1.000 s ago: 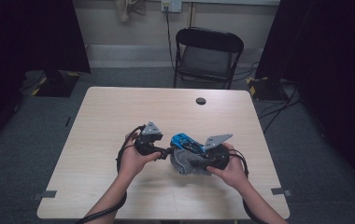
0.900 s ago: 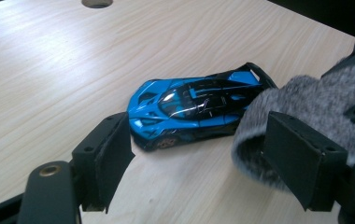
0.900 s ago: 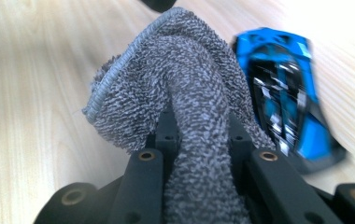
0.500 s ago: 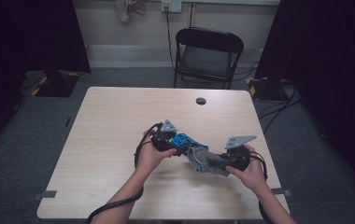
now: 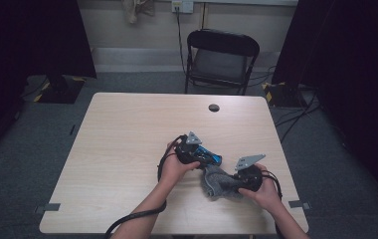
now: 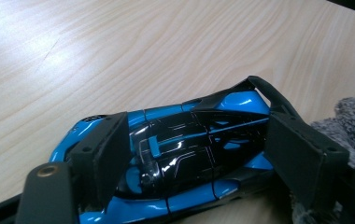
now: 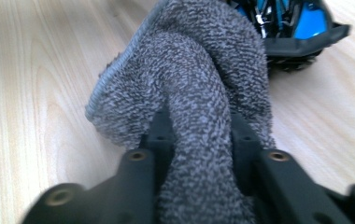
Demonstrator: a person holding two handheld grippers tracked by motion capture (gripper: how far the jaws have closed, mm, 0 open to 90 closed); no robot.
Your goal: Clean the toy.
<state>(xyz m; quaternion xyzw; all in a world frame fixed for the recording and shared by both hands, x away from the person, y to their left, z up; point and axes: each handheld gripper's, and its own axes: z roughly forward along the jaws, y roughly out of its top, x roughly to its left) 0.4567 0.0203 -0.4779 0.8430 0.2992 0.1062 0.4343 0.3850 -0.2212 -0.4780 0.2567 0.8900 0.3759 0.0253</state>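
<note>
A blue and black toy car (image 6: pixel 189 154) lies on the wooden table (image 5: pixel 127 149), right of the middle. My left gripper (image 6: pixel 199 126) is shut on the car, with one pad on each flank. From above, the left gripper (image 5: pixel 203 156) points right, with the car (image 5: pixel 216 159) at its tip. A grey terry cloth (image 7: pixel 189 70) lies bunched on the table, touching the car's end (image 7: pixel 301 23). My right gripper (image 7: pixel 201 121) has a thick fold of that cloth between its pads. Its jaws have just been opening, but the pads still touch the fold. Seen from above, the right gripper (image 5: pixel 231 183) reaches left into the cloth (image 5: pixel 217 181).
A black folding chair (image 5: pixel 222 57) stands beyond the table's far edge. A small dark round cap (image 5: pixel 214 107) sits in the tabletop near that edge. Cables trail from both grippers toward the near edge. The right hand is close to the table's front right corner.
Both hands have moved to the right and toward the near edge, carrying the car and the cloth. The cloth now rests in a heap on the table.
</note>
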